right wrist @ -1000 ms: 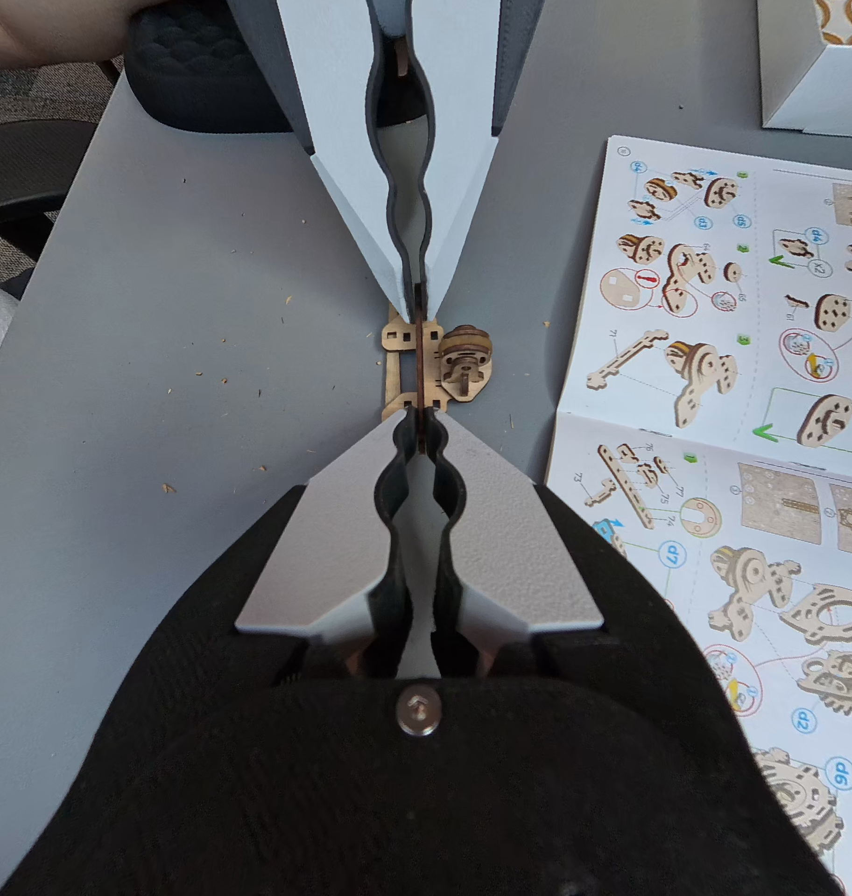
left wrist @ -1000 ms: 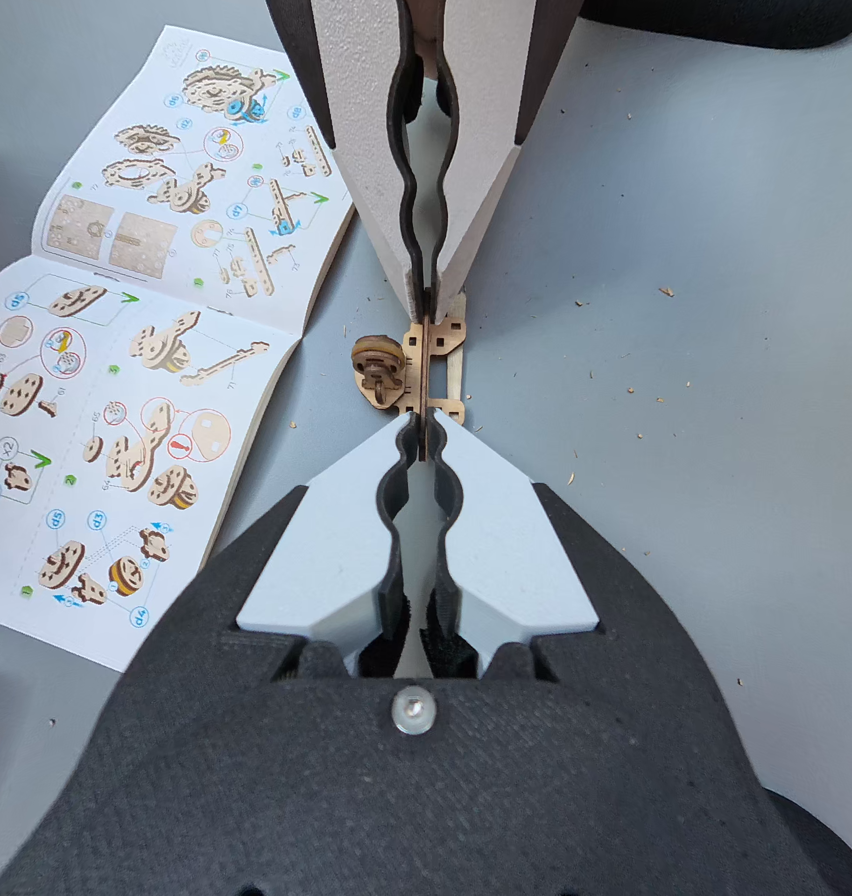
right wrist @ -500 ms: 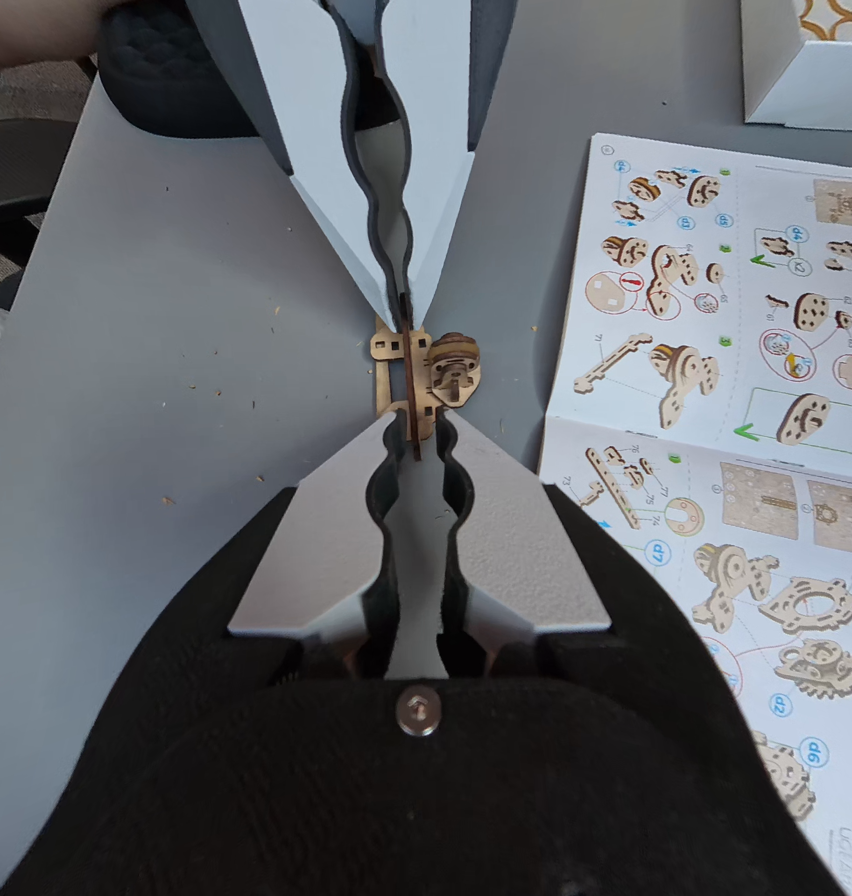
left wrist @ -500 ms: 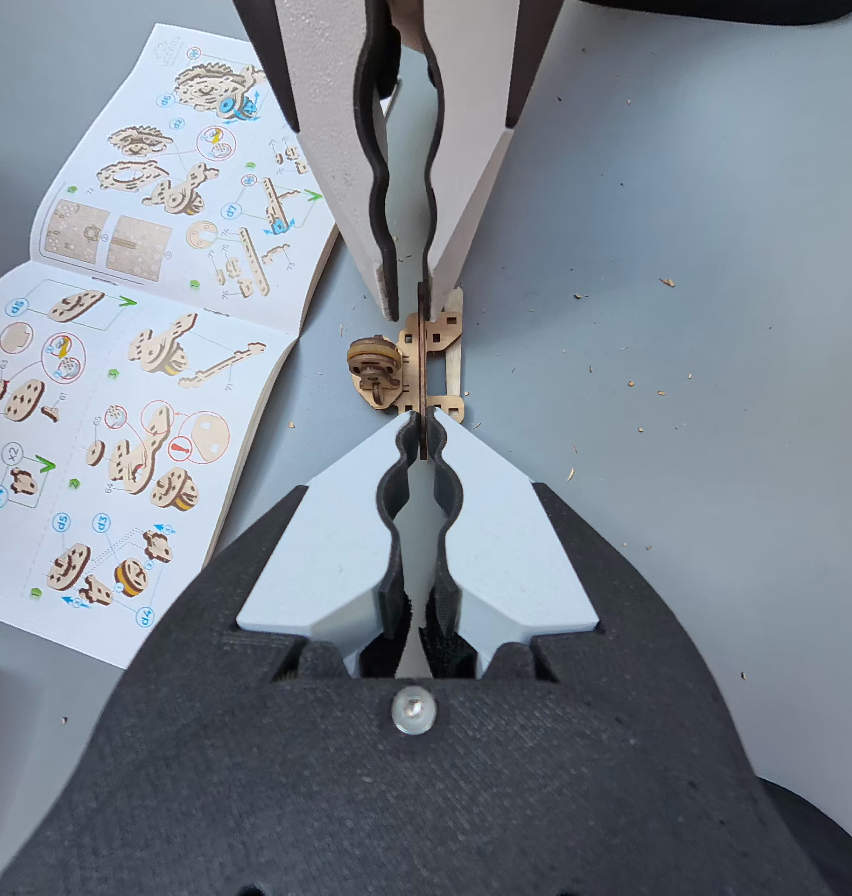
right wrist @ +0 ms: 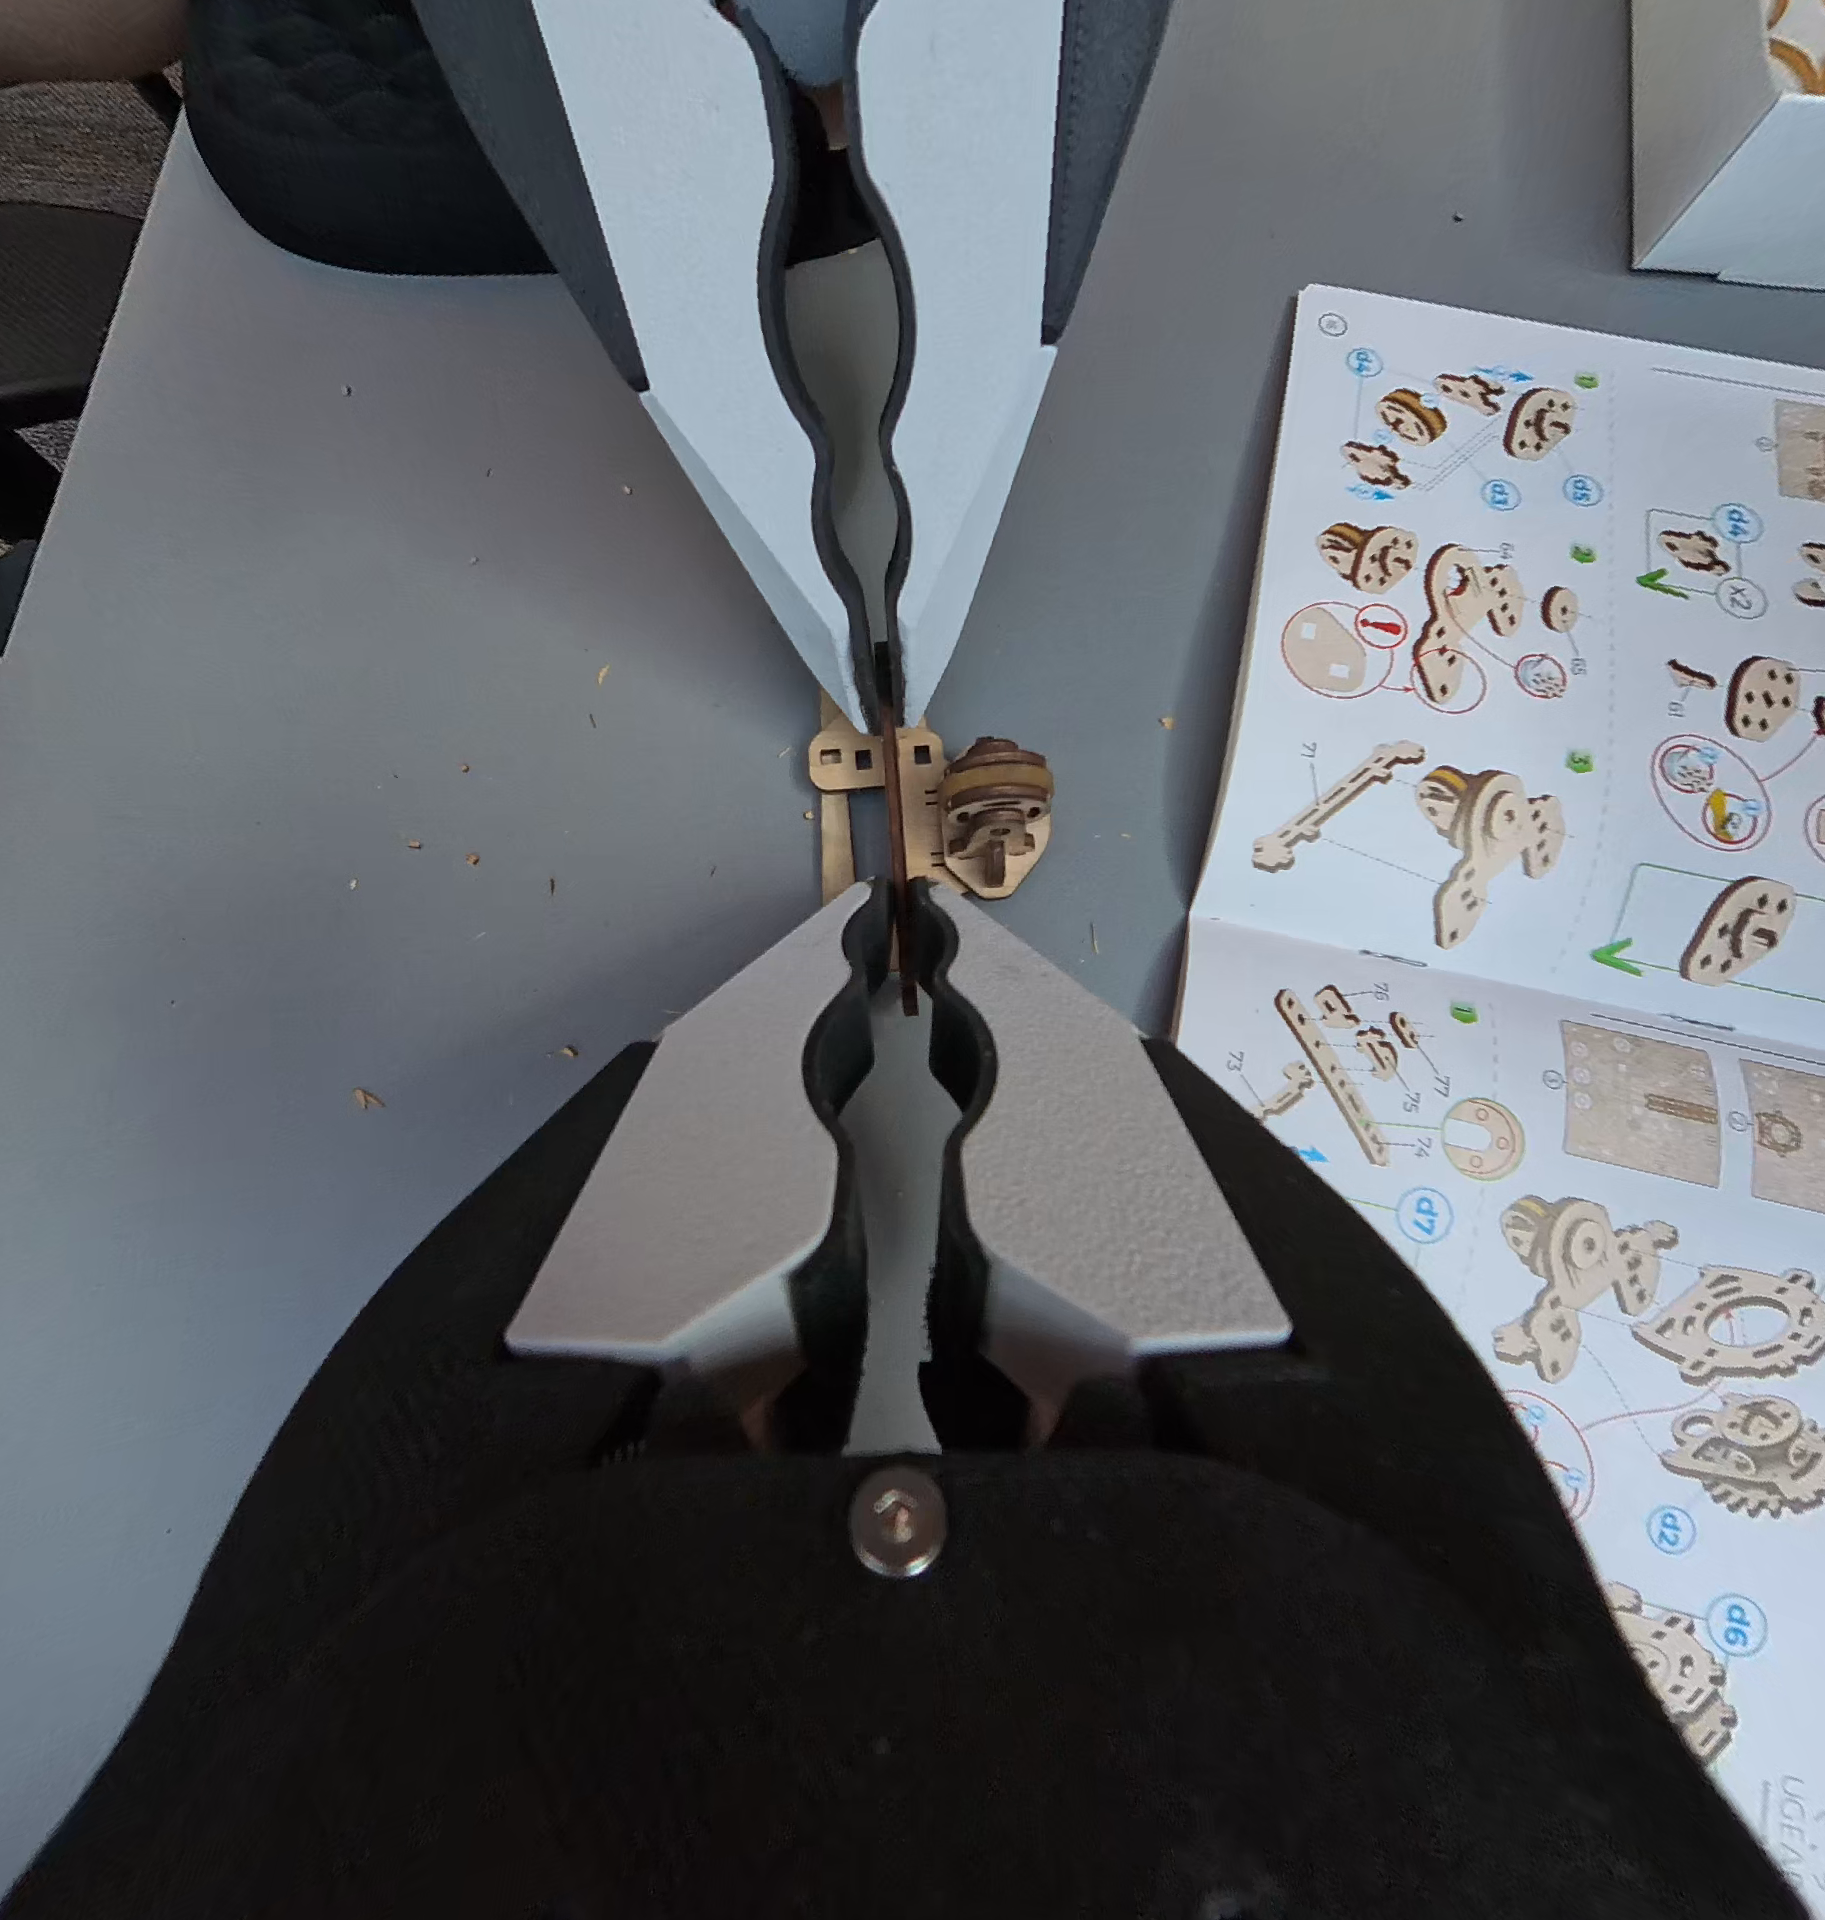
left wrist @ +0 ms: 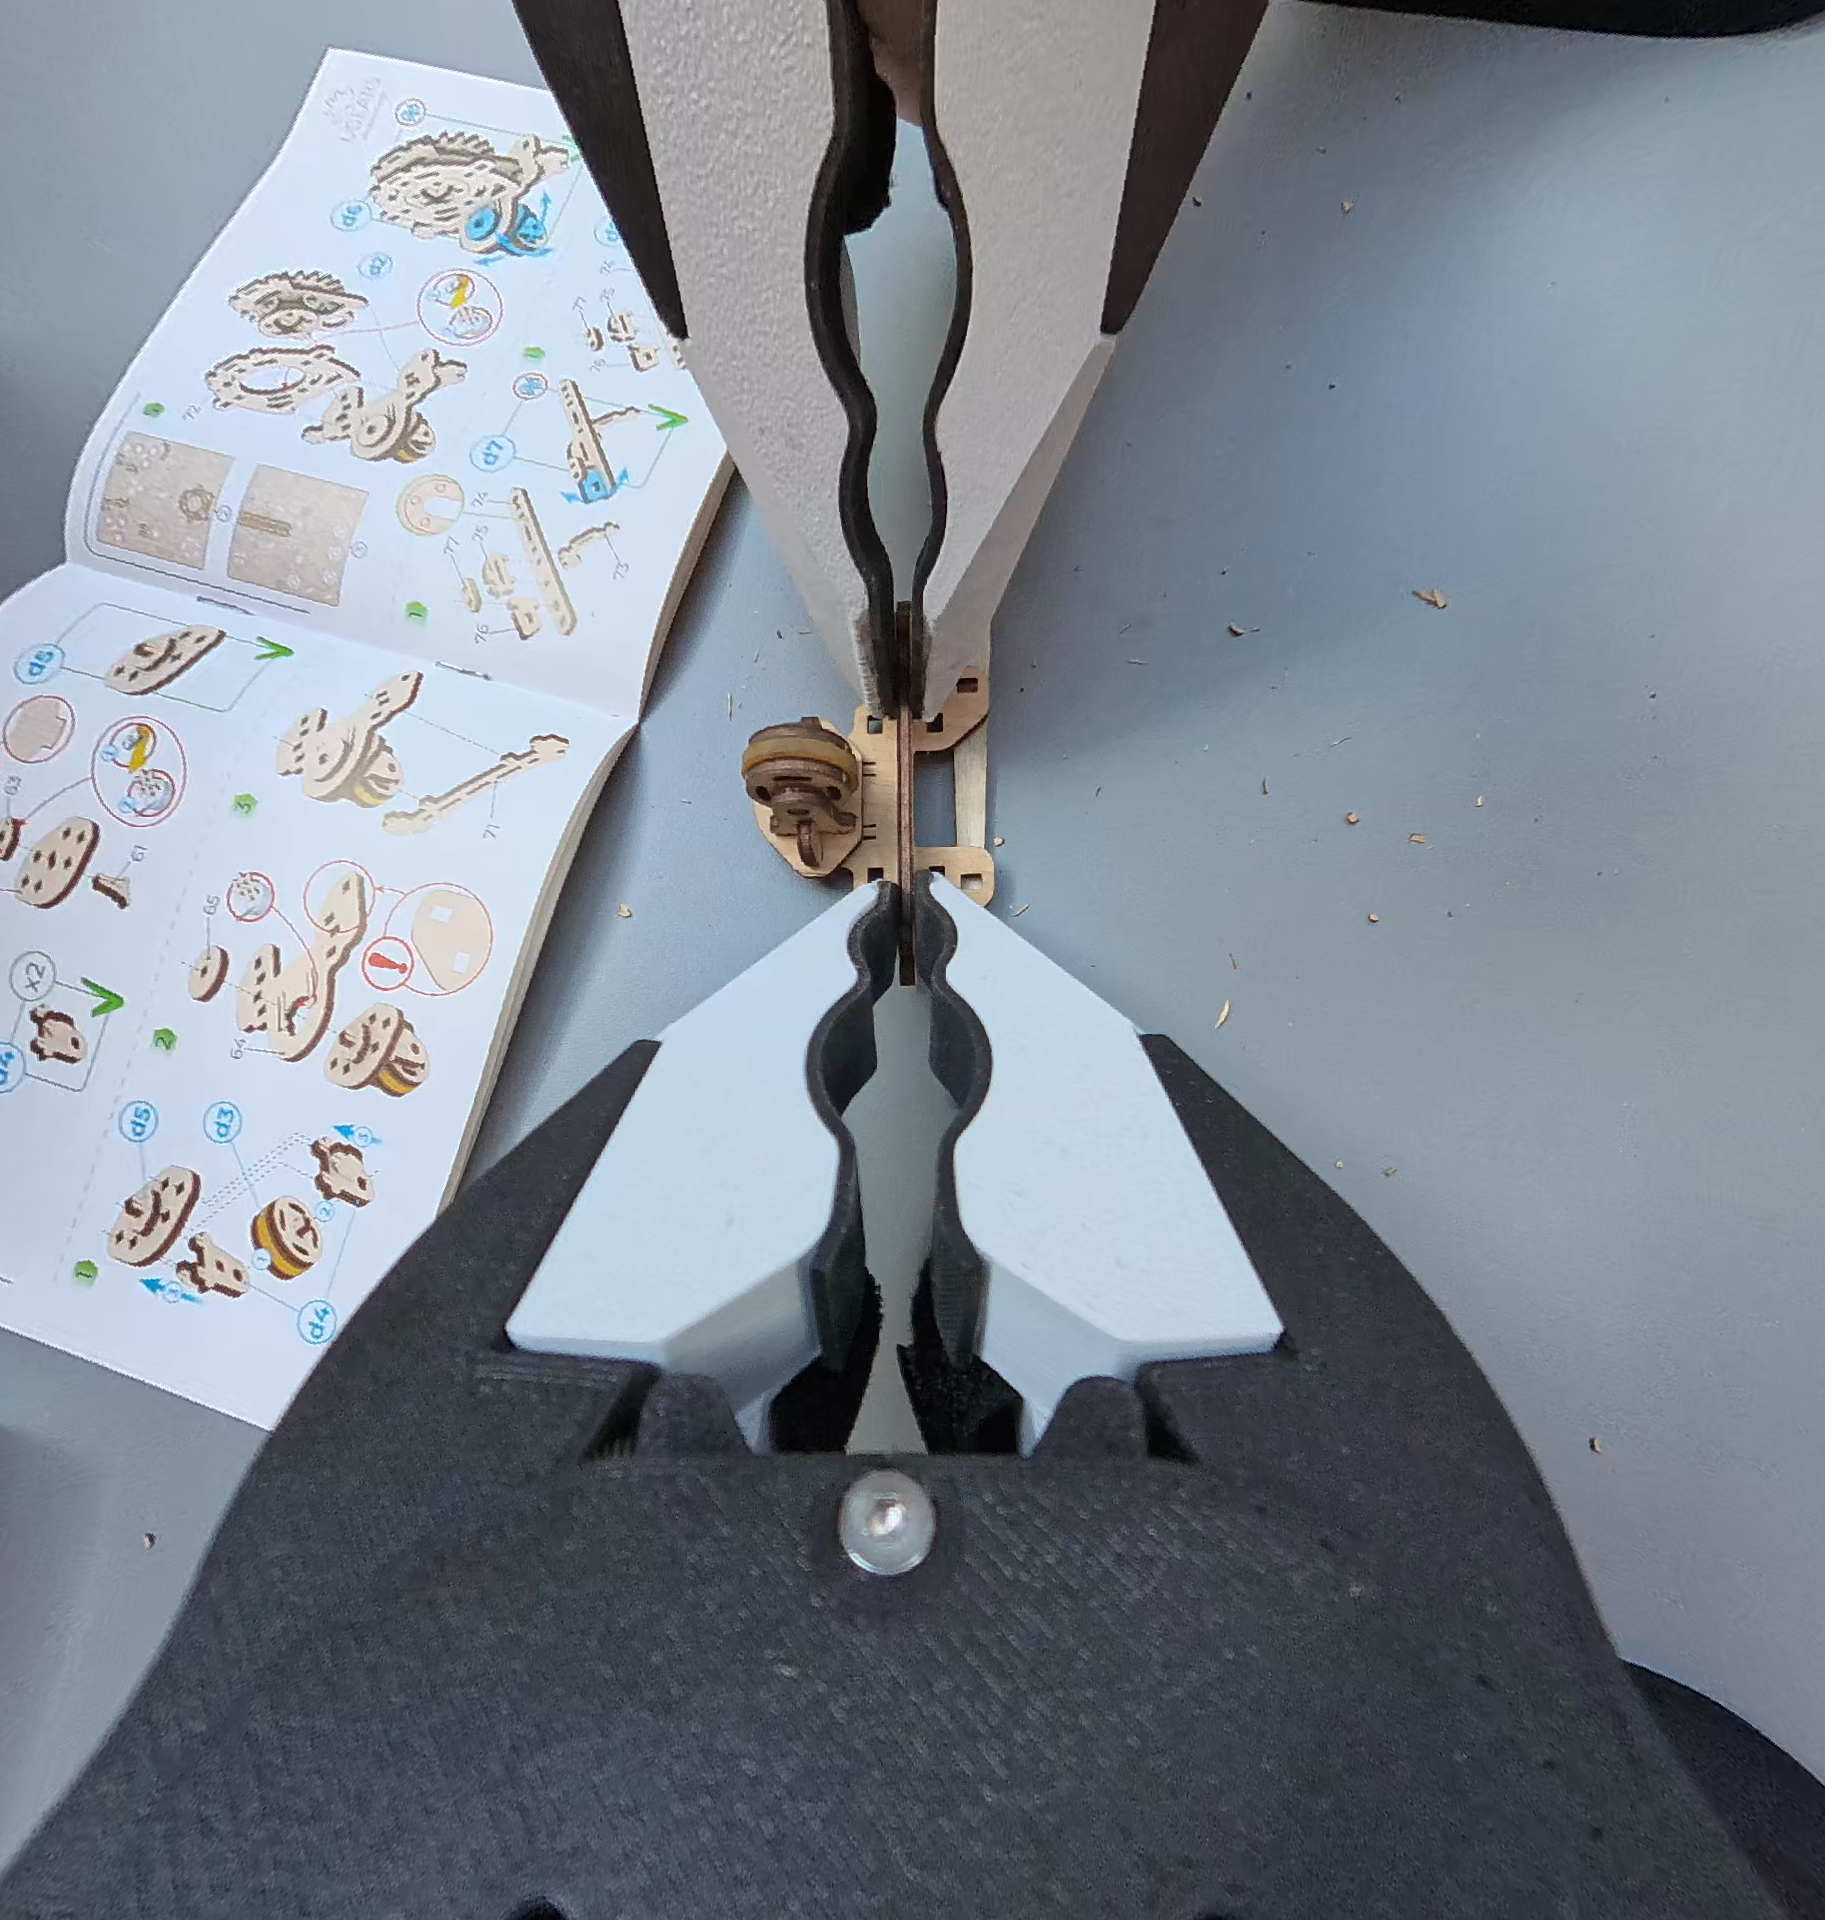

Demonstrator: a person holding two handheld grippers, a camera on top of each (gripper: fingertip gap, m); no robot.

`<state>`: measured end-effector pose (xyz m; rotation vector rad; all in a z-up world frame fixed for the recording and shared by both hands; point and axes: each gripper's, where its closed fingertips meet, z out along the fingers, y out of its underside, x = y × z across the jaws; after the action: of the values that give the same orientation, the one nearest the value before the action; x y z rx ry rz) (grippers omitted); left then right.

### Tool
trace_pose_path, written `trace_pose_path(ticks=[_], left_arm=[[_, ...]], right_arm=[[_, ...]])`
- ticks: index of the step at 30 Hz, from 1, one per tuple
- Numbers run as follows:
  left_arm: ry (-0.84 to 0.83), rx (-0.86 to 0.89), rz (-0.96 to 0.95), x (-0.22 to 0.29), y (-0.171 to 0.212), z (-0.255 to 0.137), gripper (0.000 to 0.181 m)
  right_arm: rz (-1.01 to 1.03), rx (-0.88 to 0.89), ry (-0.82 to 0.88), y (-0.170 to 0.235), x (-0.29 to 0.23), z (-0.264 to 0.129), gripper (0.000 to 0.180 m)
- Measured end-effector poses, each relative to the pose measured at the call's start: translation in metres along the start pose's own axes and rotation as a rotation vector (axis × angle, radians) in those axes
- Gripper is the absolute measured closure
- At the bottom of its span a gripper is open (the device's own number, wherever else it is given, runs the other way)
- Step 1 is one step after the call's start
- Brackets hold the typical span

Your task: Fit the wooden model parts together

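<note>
A small wooden model (left wrist: 880, 800) hangs between my two grippers above the grey table (left wrist: 1407, 935). It is a flat slotted frame with a thin dark plate through it, seen edge-on. A round stacked part (left wrist: 796, 767) sticks out of its left side. My left gripper (left wrist: 903, 914), with pale blue fingers, is shut on the near end of the plate. My right gripper (left wrist: 900, 665), with grey-white fingers, faces it and is shut on the far end. In the right wrist view the model (right wrist: 918, 821) sits between the right gripper (right wrist: 892, 925) and the left gripper (right wrist: 885, 686), its round part (right wrist: 994, 790) to the right.
An open instruction booklet (left wrist: 264, 675) lies beside the model; it also shows in the right wrist view (right wrist: 1562, 935). A white box (right wrist: 1760, 156) stands at the far right corner. A black padded object (right wrist: 347, 156) sits behind the left gripper. Wood crumbs are scattered on the table. The table edge runs along the left.
Half a second ago my right gripper stood open around the plate's end; now it is shut on it again. The left gripper stayed shut, and the model barely moved.
</note>
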<state>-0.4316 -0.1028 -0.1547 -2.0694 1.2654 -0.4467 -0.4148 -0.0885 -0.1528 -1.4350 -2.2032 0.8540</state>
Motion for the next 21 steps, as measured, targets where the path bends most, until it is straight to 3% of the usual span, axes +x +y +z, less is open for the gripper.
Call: trace_pose_path(ticks=[8,21], left_arm=[[0.001,-0.001,0.003,0.0004,-0.0002,0.0002,0.180],[-0.021,-0.007,0.023,0.0002,-0.0003,0.0006,0.180]], right_arm=[[-0.002,-0.022,0.004,0.0010,-0.0013,-0.0010,0.177],[-0.043,-0.210,0.040,0.0045,-0.0023,0.0000,0.178]])
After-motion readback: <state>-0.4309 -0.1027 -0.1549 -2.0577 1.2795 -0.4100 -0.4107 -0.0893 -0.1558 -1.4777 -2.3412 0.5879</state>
